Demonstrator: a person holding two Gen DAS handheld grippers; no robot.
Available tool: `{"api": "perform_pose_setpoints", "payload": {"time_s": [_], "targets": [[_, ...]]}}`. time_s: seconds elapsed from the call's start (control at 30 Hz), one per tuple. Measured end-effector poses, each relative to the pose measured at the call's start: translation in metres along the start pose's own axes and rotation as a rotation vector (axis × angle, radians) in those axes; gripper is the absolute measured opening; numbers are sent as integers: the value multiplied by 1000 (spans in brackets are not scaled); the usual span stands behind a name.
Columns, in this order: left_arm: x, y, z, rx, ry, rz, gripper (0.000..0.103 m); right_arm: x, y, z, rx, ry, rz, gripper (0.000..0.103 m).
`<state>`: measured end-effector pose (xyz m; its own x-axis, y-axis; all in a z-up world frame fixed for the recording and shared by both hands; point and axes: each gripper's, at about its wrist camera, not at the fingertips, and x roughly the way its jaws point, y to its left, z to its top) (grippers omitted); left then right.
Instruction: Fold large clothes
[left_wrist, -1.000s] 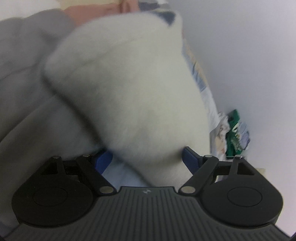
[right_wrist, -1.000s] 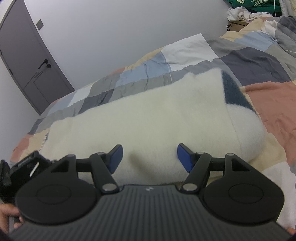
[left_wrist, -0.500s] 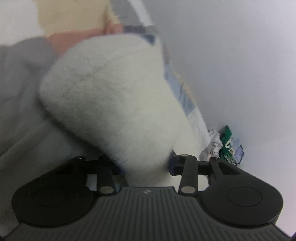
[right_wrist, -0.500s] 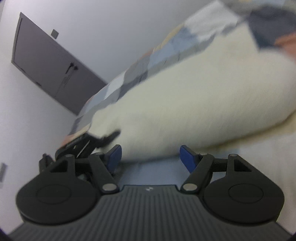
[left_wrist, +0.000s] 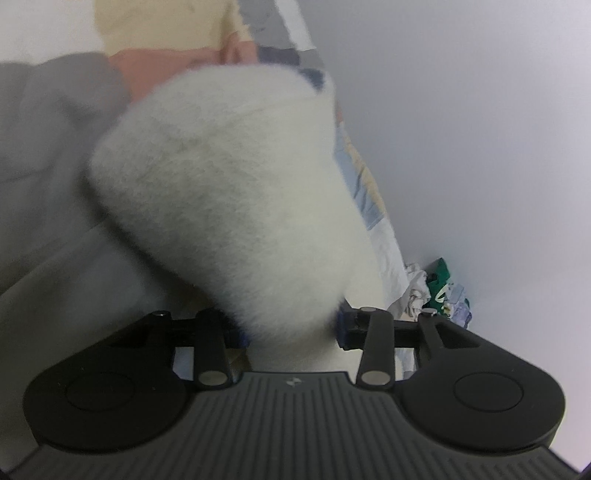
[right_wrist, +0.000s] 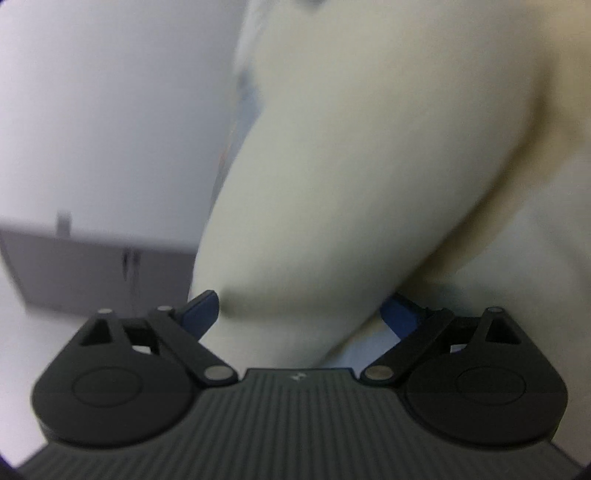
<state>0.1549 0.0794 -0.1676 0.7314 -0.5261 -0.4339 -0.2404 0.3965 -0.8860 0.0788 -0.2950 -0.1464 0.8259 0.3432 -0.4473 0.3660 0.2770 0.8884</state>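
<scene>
A thick cream fleece garment (left_wrist: 229, 192) lies bundled on the patchwork bed. In the left wrist view its near end fills the gap of my left gripper (left_wrist: 291, 328). The blue pads press into the pile on both sides while the jaws are opening slightly. In the right wrist view the same fleece (right_wrist: 369, 147) fills most of the tilted, blurred picture. My right gripper (right_wrist: 301, 312) is rolled over with its jaws opening wide. A fold of fleece sits between the fingers without being pinched.
A grey garment (left_wrist: 44, 147) lies to the left of the fleece. The patchwork quilt (left_wrist: 362, 184) runs along a white wall to a heap of clothes (left_wrist: 439, 284) in the corner. A grey door (right_wrist: 92, 269) shows at the left in the right wrist view.
My left jaws have come in from wide open and pinched the fleece end. My right gripper has rolled sharply, dropped close to the fleece and widened its jaws.
</scene>
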Motion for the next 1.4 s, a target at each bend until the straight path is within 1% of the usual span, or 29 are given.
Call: {"api": "perform_pose_setpoints", "payload": {"time_s": [0.03,0.07,0.1,0.13,0.17,0.23,0.33,0.4,0.43,0.47,0.5,0.53,0.57,0.6,0.63,0.67,0.73,0.8,0.9,1.0,1.2,1.23,1.4], "targets": [[0,2,-1,-15,5,0,49,-7,-4,3,24,-37,-5,95],[0,5,-1,-36,11,-1,51,-12,-9,6,52,-56,7,95],[1,8,0,-60,18,-2,54,-15,-13,9,82,-65,26,95],[3,10,0,-84,25,-6,60,-17,-16,12,109,-69,48,95],[5,13,1,-103,31,-8,63,-17,-17,13,121,-68,62,97],[10,16,4,-108,30,-11,67,-11,-14,15,98,-50,66,98],[18,15,6,-95,21,-12,68,10,-7,14,1,-17,22,98],[22,15,9,-84,15,-20,68,20,-5,16,-27,-14,24,98],[23,15,10,-87,9,-27,68,23,-4,17,-38,-13,23,96],[24,15,11,-86,3,-32,67,24,-2,18,-50,-12,19,88],[24,13,11,-76,-2,-31,65,25,-1,19,-71,-9,15,82],[23,10,11,-52,-7,-25,60,25,0,20,-92,-9,14,72],[21,7,10,-25,-12,-18,58,24,0,20,-108,-14,17,64],[19,5,8,-6,-17,-17,54,21,2,20,-124,-21,17,60],[16,1,6,11,-22,-17,51,18,5,19,-141,-32,18,55],[14,-1,5,20,-24,-20,50,13,9,16,-165,-47,18,51],[9,-4,4,30,-24,-34,48,4,19,10,-211,-67,15,48],[6,-10,4,73,-23,-46,48,-7,26,4,-240,-86,21,47],[-4,-18,0,100,-16,-65,48,-25,33,-3,-262,-111,31,47],[-10,-30,-6,133,-4,-69,48,-46,38,-5,-280,-127,45,47],[-20,-61,-25,158,24,-100,48,-78,54,24,-295,-150,81,47],[-23,-68,-29,167,26,-107,48,-77,57,31,-295,-155,88,47],[-30,-107,-47,212,46,-134,48,-115,62,49,-310,-181,121,47]]}}
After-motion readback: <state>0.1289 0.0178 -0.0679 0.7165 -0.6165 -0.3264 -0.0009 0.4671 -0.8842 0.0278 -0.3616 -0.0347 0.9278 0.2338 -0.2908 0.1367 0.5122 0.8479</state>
